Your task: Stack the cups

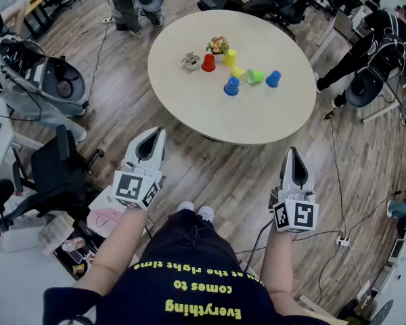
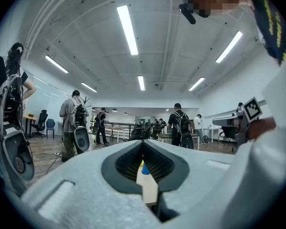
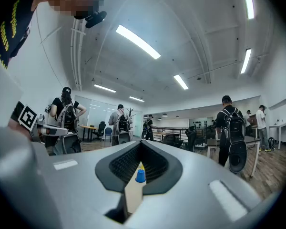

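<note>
Several plastic cups stand or lie on the round beige table [image 1: 189, 107]: a red cup [image 1: 208, 63], a yellow cup [image 1: 229, 57], a green cup [image 1: 255, 76] on its side, and two blue cups [image 1: 231, 86] [image 1: 273, 78] upside down. Both grippers hover level over the wooden floor, short of the table's near edge. My left gripper [image 1: 155, 135] is shut and empty, and so is my right gripper [image 1: 294, 154]. In the left gripper view the shut left gripper [image 2: 143, 144] frames a strip of table and a blue cup [image 2: 144, 166]. The right gripper [image 3: 140, 144] frames a blue cup [image 3: 140, 176] likewise.
Two small potted plants [image 1: 191, 60] [image 1: 218, 45] stand beside the cups. A black office chair [image 1: 54, 175] and clutter sit at my left. Cables and a power strip [image 1: 342, 240] lie on the floor at right. People stand around the room, one by the table's right [image 1: 375, 42].
</note>
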Tool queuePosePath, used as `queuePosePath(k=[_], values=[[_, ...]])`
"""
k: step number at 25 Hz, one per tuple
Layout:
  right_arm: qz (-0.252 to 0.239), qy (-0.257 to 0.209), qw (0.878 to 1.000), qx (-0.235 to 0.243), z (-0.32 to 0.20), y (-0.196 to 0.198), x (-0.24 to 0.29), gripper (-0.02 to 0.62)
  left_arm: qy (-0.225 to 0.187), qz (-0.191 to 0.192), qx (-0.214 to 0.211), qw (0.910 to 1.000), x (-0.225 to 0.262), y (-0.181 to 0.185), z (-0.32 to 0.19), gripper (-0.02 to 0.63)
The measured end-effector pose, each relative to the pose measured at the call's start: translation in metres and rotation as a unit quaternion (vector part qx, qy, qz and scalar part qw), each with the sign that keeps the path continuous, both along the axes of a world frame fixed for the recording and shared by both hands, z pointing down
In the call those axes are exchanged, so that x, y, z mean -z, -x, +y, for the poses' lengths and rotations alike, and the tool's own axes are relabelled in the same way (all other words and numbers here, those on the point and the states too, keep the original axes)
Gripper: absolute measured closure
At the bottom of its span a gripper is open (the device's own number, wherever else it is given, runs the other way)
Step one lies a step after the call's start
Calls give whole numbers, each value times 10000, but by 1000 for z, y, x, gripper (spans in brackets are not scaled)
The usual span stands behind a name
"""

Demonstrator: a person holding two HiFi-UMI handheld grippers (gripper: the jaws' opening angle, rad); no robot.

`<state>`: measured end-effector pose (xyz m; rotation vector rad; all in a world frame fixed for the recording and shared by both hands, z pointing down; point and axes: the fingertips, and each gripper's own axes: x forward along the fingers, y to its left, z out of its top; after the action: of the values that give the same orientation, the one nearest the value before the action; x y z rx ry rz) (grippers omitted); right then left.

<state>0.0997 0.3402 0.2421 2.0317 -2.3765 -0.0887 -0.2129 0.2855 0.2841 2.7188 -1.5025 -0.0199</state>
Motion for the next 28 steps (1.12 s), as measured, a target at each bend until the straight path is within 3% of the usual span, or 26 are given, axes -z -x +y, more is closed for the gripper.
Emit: queuePosePath(k=[9, 15, 17, 22, 28], values=[[59, -17, 9999, 108, 7, 2, 7, 584, 37, 49, 54, 10000, -1, -7, 5, 601], [-367, -74, 9993, -60, 8, -17, 8, 584, 61, -90, 289, 9995, 1, -12, 4, 595], [-366, 1, 9993, -8, 6, -18, 5, 574, 98, -90, 339, 9993, 0, -14, 2, 564], [-282, 290, 9991, 142, -4, -17, -6, 468, 261, -202, 342, 9989, -6, -28, -5, 433], [-373, 366, 9982, 298, -23, -17, -6, 370, 343, -55, 362, 9987, -4, -38, -22, 354]])
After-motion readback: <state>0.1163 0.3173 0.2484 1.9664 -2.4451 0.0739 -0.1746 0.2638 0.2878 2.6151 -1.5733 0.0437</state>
